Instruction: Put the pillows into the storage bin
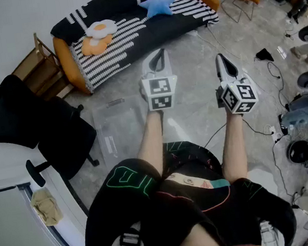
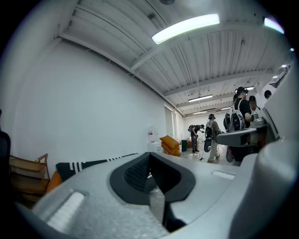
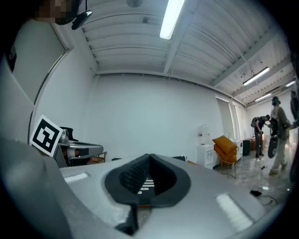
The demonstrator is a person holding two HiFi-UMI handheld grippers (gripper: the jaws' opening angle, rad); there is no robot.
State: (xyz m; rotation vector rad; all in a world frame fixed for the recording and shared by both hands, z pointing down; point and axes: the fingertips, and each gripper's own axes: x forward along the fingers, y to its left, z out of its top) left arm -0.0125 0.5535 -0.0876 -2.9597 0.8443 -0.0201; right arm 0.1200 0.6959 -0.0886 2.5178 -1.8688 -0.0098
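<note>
The left gripper (image 1: 158, 53) has its two jaws pressed tight together, and there is nothing between them. The right gripper (image 1: 220, 58) is just the same, with its jaws pressed together and nothing held. Both are held out level in front of the person, side by side but apart, and they touch nothing. Down on the grey floor (image 1: 198, 113), a bit to the left of the left gripper, sits the clear plastic storage bin (image 1: 118, 131). A black office chair (image 1: 28, 117) stands just beside the bin. Past the grippers is a long sofa with a black and white striped cover (image 1: 131, 43). The white and yellow fried-egg pillow (image 1: 101, 28) lies near the sofa's left end, and the blue star pillow (image 1: 158, 4) lies further to the right on it. Both pillows are well apart from the bin.
</note>
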